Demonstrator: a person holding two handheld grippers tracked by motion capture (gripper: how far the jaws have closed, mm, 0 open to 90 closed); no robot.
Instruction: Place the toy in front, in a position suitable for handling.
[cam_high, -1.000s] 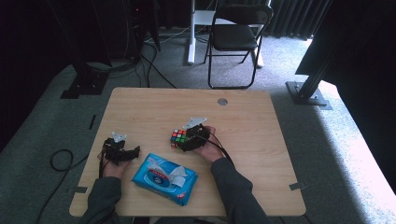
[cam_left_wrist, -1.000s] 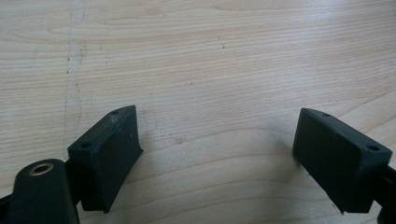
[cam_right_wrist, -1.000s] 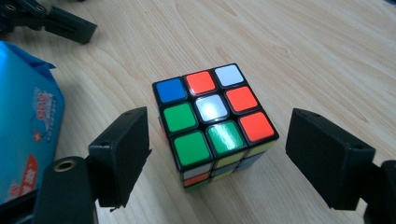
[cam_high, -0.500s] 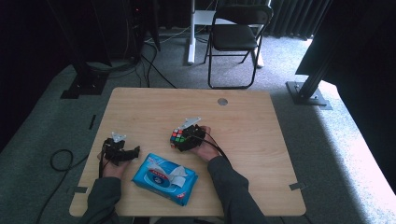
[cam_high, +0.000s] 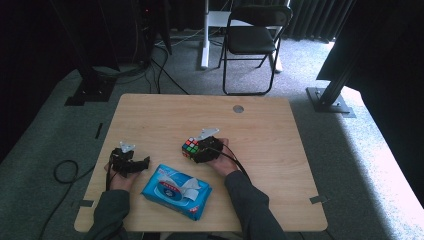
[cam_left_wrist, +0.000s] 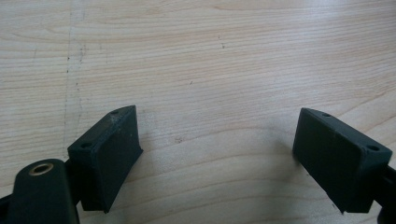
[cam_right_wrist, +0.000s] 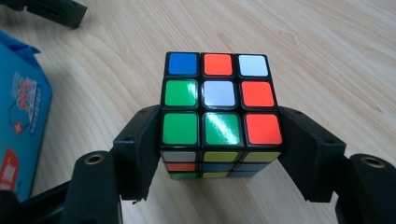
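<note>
Here the right gripper (cam_right_wrist: 219, 154) had just been closing its jaws around the puzzle cube (cam_right_wrist: 218, 100), which sat flat on the counter (cam_high: 280, 130) near its middle; both pads met its near sides, so the grasp looked nearly set. Next came firm pinching, then lifting. A cube, it had no long axis; its 9-tile top faced up. The left gripper (cam_left_wrist: 219, 154) gaped wide, empty.

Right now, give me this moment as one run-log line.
right gripper: jaws just closing around puzzle cube, pads at its sides | left gripper: open, empty, over table | wipes pack: lying between the hands
</note>
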